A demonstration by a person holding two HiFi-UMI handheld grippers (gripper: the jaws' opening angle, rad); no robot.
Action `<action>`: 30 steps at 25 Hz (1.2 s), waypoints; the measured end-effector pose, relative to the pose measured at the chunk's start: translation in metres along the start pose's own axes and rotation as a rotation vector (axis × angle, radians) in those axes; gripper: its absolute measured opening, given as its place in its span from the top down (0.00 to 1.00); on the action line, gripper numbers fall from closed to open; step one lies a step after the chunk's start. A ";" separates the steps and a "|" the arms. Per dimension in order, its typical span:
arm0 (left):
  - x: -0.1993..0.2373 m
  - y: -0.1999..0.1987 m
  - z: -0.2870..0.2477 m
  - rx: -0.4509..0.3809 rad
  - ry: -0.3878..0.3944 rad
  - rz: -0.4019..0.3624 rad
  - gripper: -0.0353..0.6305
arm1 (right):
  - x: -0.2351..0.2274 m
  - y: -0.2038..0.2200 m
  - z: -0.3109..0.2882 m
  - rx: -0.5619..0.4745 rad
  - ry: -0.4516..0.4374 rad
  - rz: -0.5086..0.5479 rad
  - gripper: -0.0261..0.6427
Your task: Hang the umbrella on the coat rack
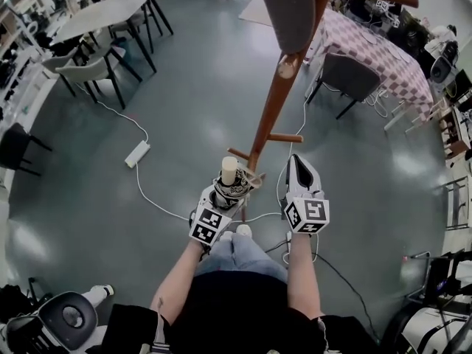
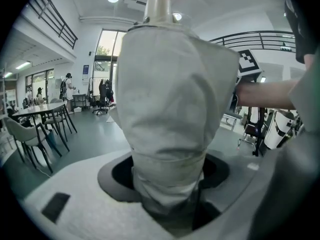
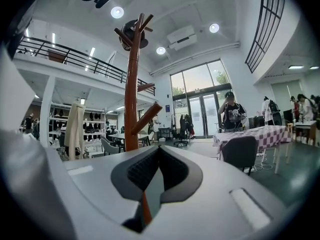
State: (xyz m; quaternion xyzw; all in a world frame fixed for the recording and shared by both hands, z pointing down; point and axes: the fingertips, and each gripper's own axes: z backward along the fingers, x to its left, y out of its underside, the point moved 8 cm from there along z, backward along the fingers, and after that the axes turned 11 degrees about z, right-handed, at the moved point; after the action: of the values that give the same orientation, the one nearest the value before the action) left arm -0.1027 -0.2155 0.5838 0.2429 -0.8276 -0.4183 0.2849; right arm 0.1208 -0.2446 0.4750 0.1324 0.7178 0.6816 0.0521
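A folded pale umbrella (image 1: 230, 177) with a cream handle stands upright in my left gripper (image 1: 227, 192), which is shut on its lower part. In the left gripper view the umbrella's cloth (image 2: 170, 99) fills the frame, cream handle (image 2: 157, 6) on top. The brown wooden coat rack (image 1: 276, 98) rises just behind the umbrella, with short pegs (image 1: 285, 137) low on its pole and a grey item (image 1: 289, 9) hanging near its top. My right gripper (image 1: 298, 162) is shut and empty, right of the pole. In the right gripper view the coat rack (image 3: 131, 84) stands ahead, left of centre.
A white power strip (image 1: 137, 154) and its cable lie on the grey floor at left. Tables and chairs (image 1: 96, 65) stand at the upper left. A checkered table (image 1: 376, 50) and a grey chair (image 1: 348, 76) stand at the right. People stand by the far doors (image 3: 231, 111).
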 end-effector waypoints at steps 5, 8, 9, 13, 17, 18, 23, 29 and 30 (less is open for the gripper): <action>0.004 0.006 -0.008 0.028 -0.001 -0.008 0.52 | -0.006 -0.003 -0.007 -0.006 0.002 0.000 0.95; 0.007 0.012 -0.011 0.040 -0.006 -0.001 0.52 | -0.006 0.000 -0.010 -0.003 -0.001 -0.001 0.95; 0.007 0.014 -0.012 0.043 -0.008 0.000 0.52 | -0.007 0.002 -0.011 0.000 -0.001 -0.003 0.95; 0.008 0.023 -0.017 0.044 -0.026 0.017 0.51 | -0.011 0.012 -0.013 0.003 -0.010 -0.010 0.95; 0.013 0.033 -0.026 0.034 -0.051 0.019 0.52 | -0.014 0.024 -0.017 -0.007 -0.025 -0.014 0.95; 0.014 0.034 -0.028 0.030 -0.057 0.016 0.51 | -0.014 0.028 -0.018 -0.009 -0.028 -0.014 0.95; 0.024 0.041 -0.040 0.010 -0.072 0.008 0.52 | -0.015 0.050 -0.019 0.001 -0.030 -0.021 0.95; 0.039 0.056 -0.053 0.009 -0.093 0.015 0.52 | -0.015 0.069 -0.024 0.006 -0.035 -0.025 0.95; 0.040 0.059 -0.055 0.007 -0.096 0.021 0.51 | -0.016 0.072 -0.025 0.005 -0.037 -0.027 0.95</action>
State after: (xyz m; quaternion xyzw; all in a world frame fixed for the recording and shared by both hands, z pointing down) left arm -0.1036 -0.2402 0.6699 0.2150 -0.8442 -0.4237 0.2483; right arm 0.1381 -0.2700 0.5463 0.1353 0.7202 0.6764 0.0741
